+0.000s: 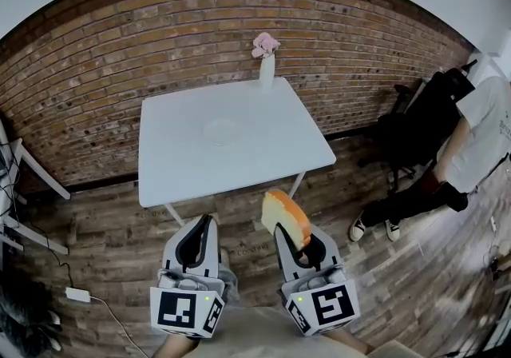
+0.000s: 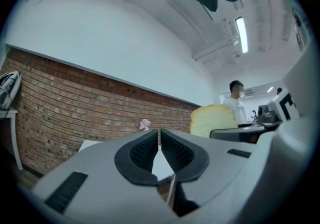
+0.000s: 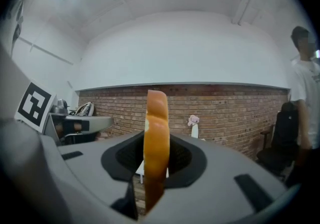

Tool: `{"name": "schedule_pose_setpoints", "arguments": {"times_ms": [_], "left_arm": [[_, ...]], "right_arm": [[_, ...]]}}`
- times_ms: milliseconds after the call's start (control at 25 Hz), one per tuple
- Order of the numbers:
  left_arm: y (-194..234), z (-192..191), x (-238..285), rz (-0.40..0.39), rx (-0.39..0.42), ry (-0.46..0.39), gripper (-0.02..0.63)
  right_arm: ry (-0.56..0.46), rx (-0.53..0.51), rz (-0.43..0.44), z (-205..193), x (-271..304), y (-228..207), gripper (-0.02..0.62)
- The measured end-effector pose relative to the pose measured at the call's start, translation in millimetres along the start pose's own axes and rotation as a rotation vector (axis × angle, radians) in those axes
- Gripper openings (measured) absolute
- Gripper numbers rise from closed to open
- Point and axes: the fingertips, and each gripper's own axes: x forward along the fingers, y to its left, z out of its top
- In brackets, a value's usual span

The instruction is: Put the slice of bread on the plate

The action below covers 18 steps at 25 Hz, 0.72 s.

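Observation:
The slice of bread (image 1: 286, 216), pale with an orange-brown crust, stands on edge between the jaws of my right gripper (image 1: 286, 232), which is shut on it. In the right gripper view the bread (image 3: 157, 138) fills the gap of the right gripper (image 3: 156, 157), crust toward the camera. My left gripper (image 1: 205, 222) hangs beside it with its pads together and nothing held; its own view shows the left gripper (image 2: 159, 143) shut. Both are over the wooden floor, short of the white table (image 1: 176, 173). A pale plate (image 1: 221, 132) lies near the table's middle.
A white vase with a pink flower (image 1: 266, 61) stands at the table's far edge against the brick wall. A person (image 1: 471, 141) stands at the right beside a black chair (image 1: 415, 121). A white adapter with its cable (image 1: 77, 294) lies on the floor at left.

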Motion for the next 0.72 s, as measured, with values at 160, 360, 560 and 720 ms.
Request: {"name": "schedule_pose_setpoints", "arguments": {"times_ms": [160, 360, 560, 720], "left_arm": [[50.3, 5.5, 54.0, 0.000, -0.010, 0.014, 0.026], [101.0, 6.1, 113.7, -0.011, -0.025, 0.044, 0.026], [131.4, 2.8, 169.4, -0.056, -0.035, 0.071, 0.026], [149.2, 2.1, 205.6, -0.089, -0.037, 0.079, 0.026]], "right_arm": [[0.028, 0.012, -0.012, 3.6, 70.0, -8.8, 0.098], [0.060, 0.015, -0.029, 6.7, 143.2, -18.2, 0.098], [0.091, 0.018, -0.065, 6.5, 200.0, -33.3, 0.097], [0.103, 0.017, -0.085, 6.4, 235.0, -41.2, 0.097]]}}
